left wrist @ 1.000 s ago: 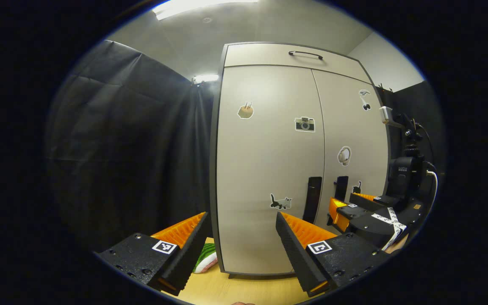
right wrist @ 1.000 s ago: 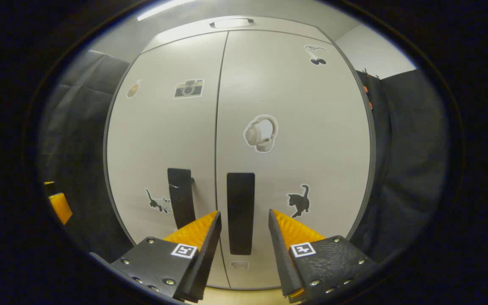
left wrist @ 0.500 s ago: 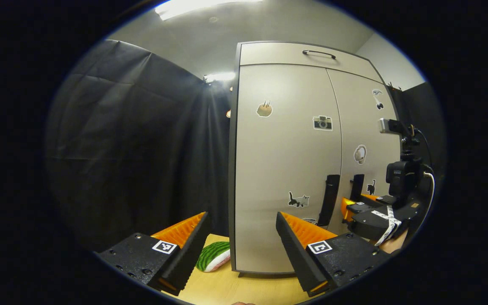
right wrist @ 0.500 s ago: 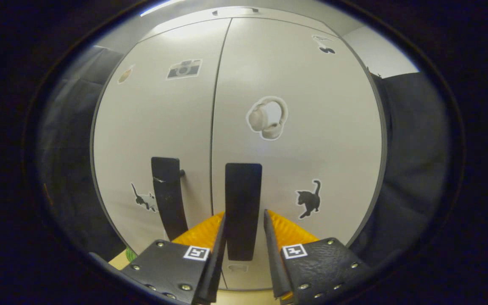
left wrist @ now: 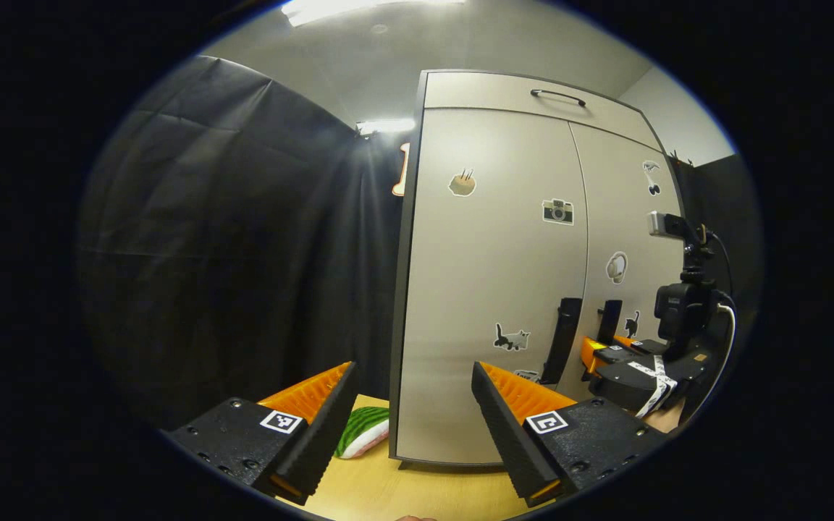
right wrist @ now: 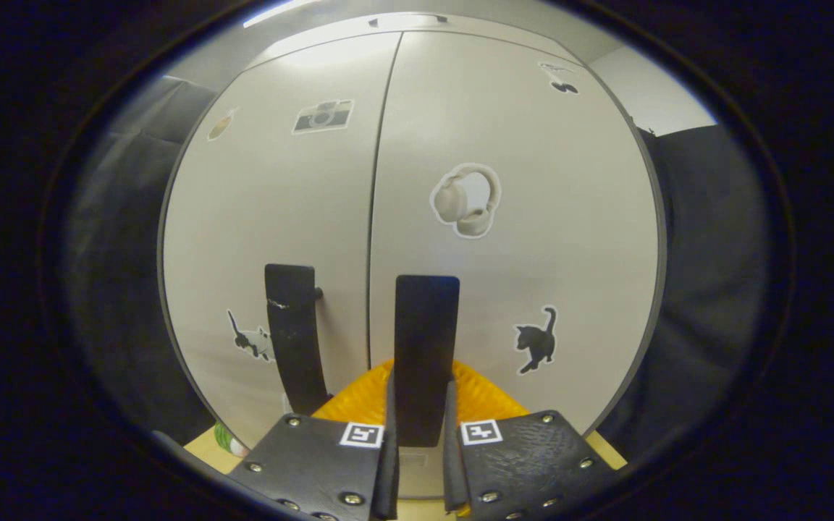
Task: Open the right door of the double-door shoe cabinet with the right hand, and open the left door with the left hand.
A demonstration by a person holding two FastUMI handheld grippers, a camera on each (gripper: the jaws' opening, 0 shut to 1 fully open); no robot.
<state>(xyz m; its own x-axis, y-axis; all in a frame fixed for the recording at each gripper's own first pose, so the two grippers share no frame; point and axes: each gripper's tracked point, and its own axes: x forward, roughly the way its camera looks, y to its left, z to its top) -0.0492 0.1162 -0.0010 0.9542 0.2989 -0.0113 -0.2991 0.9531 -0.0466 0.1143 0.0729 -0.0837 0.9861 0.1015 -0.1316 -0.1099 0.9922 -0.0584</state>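
One shoe cabinet (left wrist: 489, 289) at centre frame in the left gripper view, with two doors (right wrist: 279, 217) and two dark vertical handles (right wrist: 424, 347), one per door. One small bar handle (left wrist: 558, 95) along the top panel, upper right. Six stickers (right wrist: 465, 200) across the doors, three on each. Two grippers (left wrist: 410, 412), one at the bottom edge, the other at far right. One green striped object (left wrist: 363, 430) at lower centre.

Light yellowish wooden tabletop (left wrist: 381, 492) carries the tall beige double-door cabinet (left wrist: 489, 289), standing upright on short dark feet. Green striped, watermelon-like soft object (left wrist: 363, 432) lies on the wood just beside the cabinet's left lower corner.
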